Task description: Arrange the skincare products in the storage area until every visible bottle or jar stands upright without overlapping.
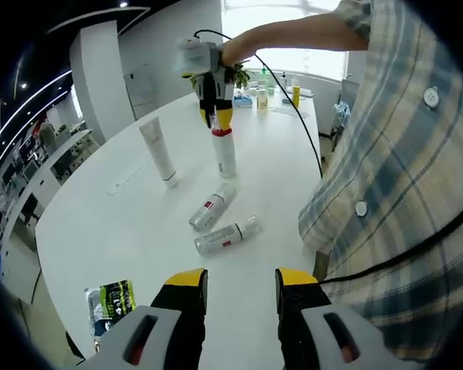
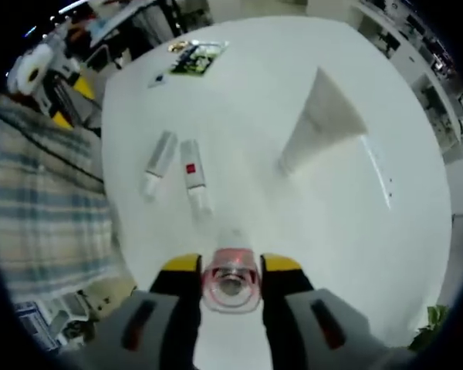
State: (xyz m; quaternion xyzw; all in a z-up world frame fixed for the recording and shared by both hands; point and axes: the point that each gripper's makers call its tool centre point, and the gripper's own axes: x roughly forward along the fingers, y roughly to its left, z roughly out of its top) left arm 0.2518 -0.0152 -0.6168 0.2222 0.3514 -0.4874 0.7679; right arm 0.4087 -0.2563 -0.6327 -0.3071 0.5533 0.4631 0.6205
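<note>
A: What is hard to make out here?

B: In the left gripper view the label print on the two lying bottles (image 1: 214,206) (image 1: 227,237) is too small to read, and the far end of the white table (image 1: 123,231) holds a cluster of small containers (image 1: 264,96) I cannot identify. A flat green-and-black packet (image 1: 110,299) near the table's near edge is partly cut off by the left gripper (image 1: 238,289). The person's plaid shirt (image 1: 401,177) covers the table's right side.

A: And the tools?

B: The left gripper hangs over the table's near edge with its yellow-tipped jaws apart, nothing between them. The right gripper (image 1: 216,117) is clamped on the cap of the upright bottle (image 1: 224,150), which stands on the table, beyond the two lying bottles. In the right gripper view that gripper (image 2: 230,266) looks straight down on the bottle's (image 2: 230,281) clear, red-ringed top, so its body is hidden.

A: Shapes and materials?

B: The upright bottle is a slim white cylinder with a red band under the cap. The lying bottles are silvery-white cylinders with small red marks, side by side, apart. The white tube (image 1: 159,151) stands cap-down on the table, left of the upright bottle, matte, flaring to a flat crimped end. The tabletop is smooth and glossy.
</note>
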